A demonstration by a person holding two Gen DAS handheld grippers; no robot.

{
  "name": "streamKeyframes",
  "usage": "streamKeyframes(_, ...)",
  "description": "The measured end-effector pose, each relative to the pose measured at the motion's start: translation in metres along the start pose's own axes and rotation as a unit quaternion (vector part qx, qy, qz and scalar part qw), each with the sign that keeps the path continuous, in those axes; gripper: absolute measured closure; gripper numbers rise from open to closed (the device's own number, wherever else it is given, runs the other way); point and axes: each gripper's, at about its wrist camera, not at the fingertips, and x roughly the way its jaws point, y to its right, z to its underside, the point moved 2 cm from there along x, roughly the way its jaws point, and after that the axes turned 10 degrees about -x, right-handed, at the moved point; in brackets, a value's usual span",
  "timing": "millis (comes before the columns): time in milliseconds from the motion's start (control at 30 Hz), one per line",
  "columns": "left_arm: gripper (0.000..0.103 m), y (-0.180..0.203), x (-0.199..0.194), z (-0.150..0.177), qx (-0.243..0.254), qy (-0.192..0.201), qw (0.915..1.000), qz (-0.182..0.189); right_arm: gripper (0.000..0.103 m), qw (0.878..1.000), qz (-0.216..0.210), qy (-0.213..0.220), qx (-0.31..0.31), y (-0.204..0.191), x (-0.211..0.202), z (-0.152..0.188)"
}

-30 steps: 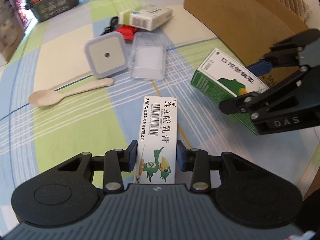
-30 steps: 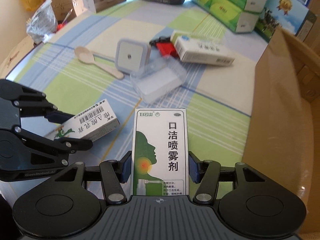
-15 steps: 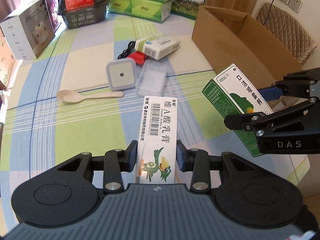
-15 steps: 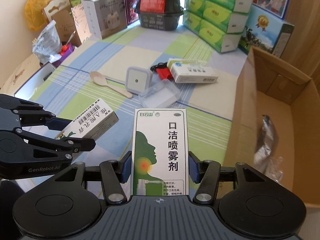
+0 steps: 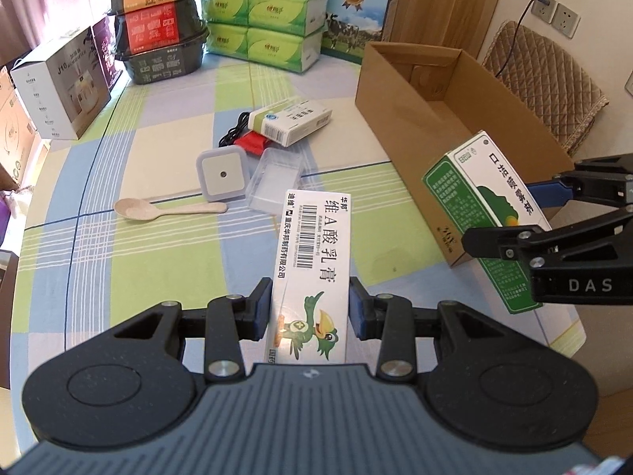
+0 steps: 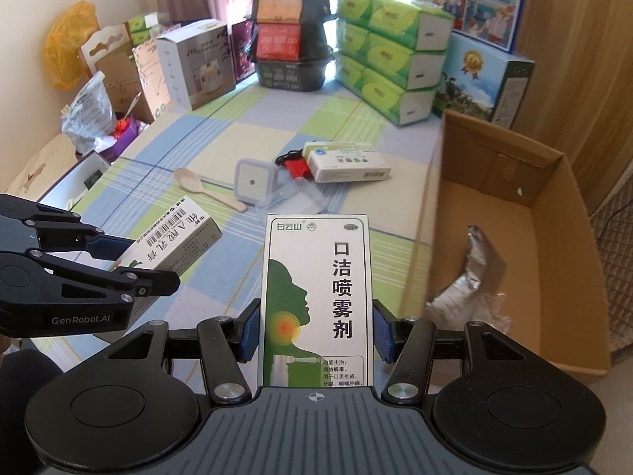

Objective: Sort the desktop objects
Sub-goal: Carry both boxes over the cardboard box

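Both grippers now ride higher above the checked tablecloth, left gripper clamping the ointment box, right gripper clamping the throat-spray box beside the cardboard carton.

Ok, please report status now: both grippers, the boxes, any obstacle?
Left gripper shut on white box. Right gripper shut on green box. Both held above table. Cardboard box open, path clear.
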Motion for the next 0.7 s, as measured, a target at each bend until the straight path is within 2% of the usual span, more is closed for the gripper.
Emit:
streamKeyframes(367, 0.069, 0.047, -0.005, -0.009, 0.005, 0.001, 0.9996, 0.028, 0.051, 0.999, 0.029, 0.015, 0.018, 0.040, -0.035, 0.015)
streamKeyframes(700, 0.069, 0.097, 0.007, -0.024, 0.013, -0.009, 0.9981, 0.060, 0.051, 0.997, 0.063, 0.012, 0.053, 0.101, -0.055, 0.034)
